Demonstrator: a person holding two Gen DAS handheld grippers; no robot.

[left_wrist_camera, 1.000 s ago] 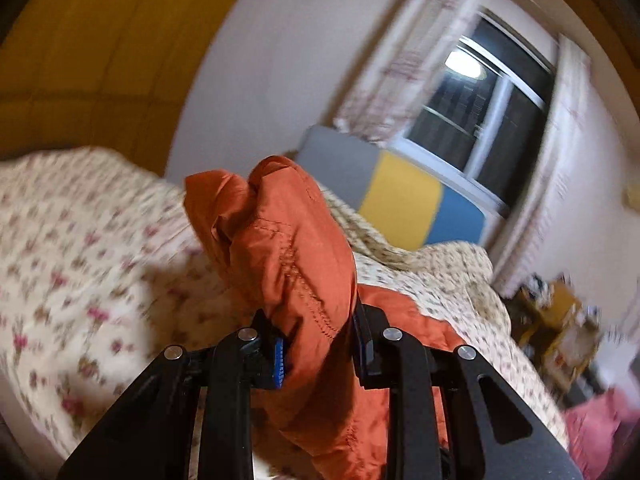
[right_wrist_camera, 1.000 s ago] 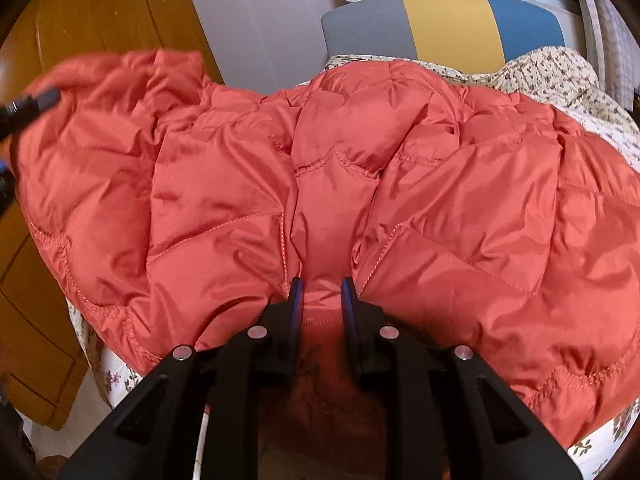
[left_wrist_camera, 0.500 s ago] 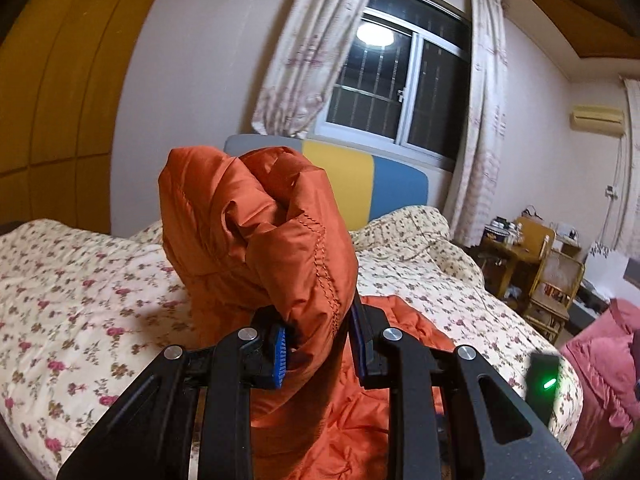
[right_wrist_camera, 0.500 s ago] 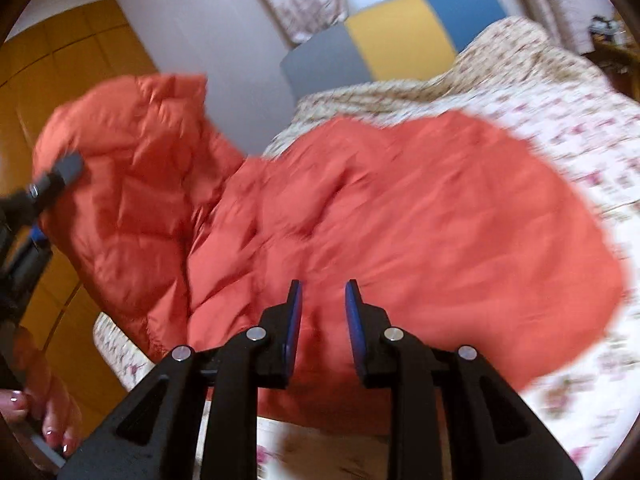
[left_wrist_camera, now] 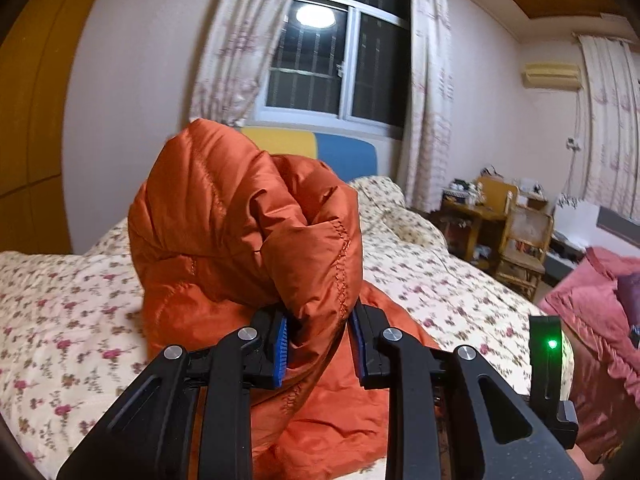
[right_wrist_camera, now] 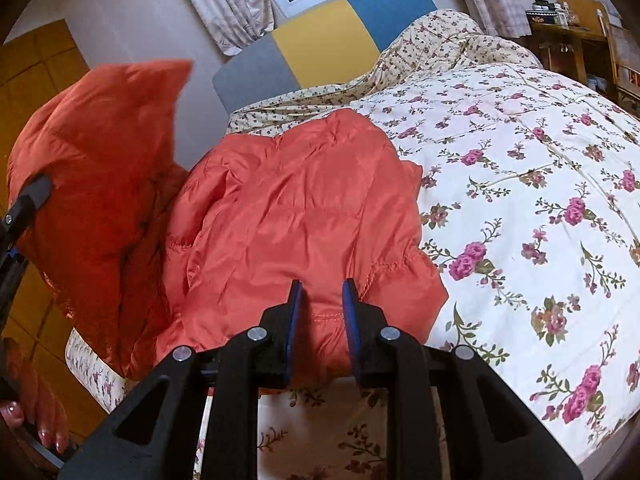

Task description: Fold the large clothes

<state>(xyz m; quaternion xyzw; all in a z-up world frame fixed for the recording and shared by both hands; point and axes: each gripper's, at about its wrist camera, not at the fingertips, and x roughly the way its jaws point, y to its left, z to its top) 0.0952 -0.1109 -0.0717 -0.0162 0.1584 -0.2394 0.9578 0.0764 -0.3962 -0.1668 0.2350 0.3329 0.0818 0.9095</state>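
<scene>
Jacket: one orange quilted puffer, partly lying on the floral bedspread near the bed's close edge, partly lifted in the air. I have two claws on it. My left claw is clamped on a thick bunched fold that stands up in front of it like a fist of fabric; the blue pads press into the cloth on both sides. My right claw grips the jacket's near hem, the two fingers closed tight around a puffed panel, with the stitched seam running between them.

Counting outward: one bed, one headboard in three colour blocks of grey, yellow and blue, one window with a curtain at each side.

My right view looks down on the jacket's spread body and shows how much of it rests flat on the bedspread; it also catches the raised part at far left, held by the tip of my other claw, and my fingers with painted nails at the bottom corner. My left view shows none of that flat spread, only the lifted bundle and a little cloth below it. It shows instead the room beyond: one air conditioner high on the wall, a wooden desk and chair, and a pink bedcover at right.
</scene>
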